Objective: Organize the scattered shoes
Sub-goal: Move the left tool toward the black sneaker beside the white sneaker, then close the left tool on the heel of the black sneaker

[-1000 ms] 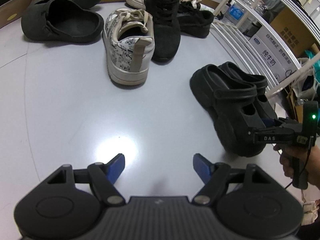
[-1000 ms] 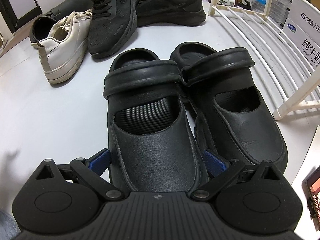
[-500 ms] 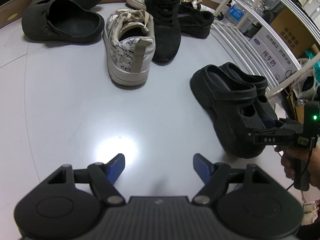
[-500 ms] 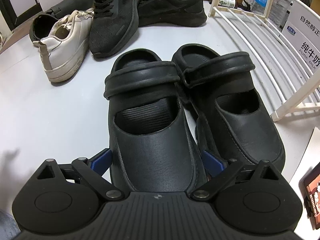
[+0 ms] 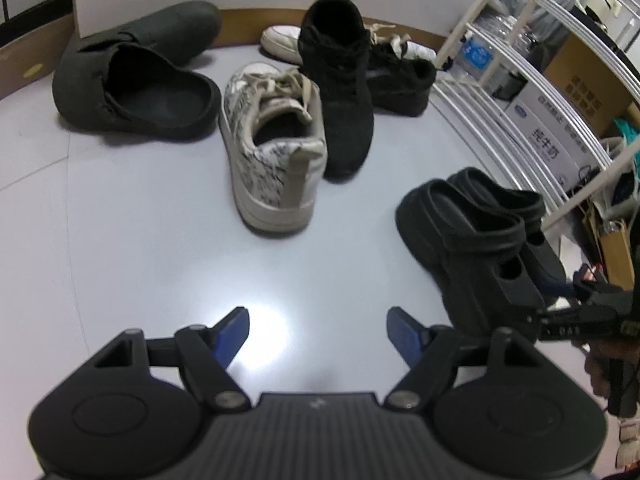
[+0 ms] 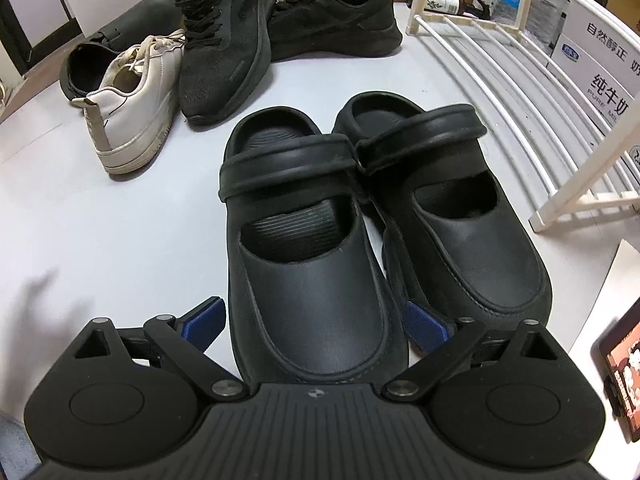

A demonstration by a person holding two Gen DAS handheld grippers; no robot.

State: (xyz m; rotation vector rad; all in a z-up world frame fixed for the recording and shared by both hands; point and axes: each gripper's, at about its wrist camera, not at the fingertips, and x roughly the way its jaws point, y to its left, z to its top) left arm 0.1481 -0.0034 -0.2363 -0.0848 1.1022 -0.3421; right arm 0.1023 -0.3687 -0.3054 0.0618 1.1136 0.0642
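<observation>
Here your right gripper [image 6: 314, 320] straddles the toe of the nearer black clog [image 6: 312, 264]; its blue fingers [image 6: 204, 318] flank the toe on both sides, but whether the pads press on it cannot be told from either view. This clog sits on the floor [image 6: 80, 240] touching its mate [image 6: 452, 216], which lies between it and the white shoe rack [image 6: 500, 92]. Judge the clog as moulded foam or rubber: light, springy, smooth-skinned and likely slippery at the rounded toe. A firmer hold would be across the heel strap [image 6: 288, 164] or the side wall beside the vamp opening, where the material is thinner and gives. Your left gripper [image 5: 318, 332] hangs empty over bare floor, fingers [image 5: 232, 334] well apart. Beyond the clogs, away from the rack, lie the white sneaker [image 6: 136, 100], two black trainers [image 6: 224, 44] and dark slip-ons [image 5: 132, 80], all soft-sided; take those by the heel collar.
</observation>
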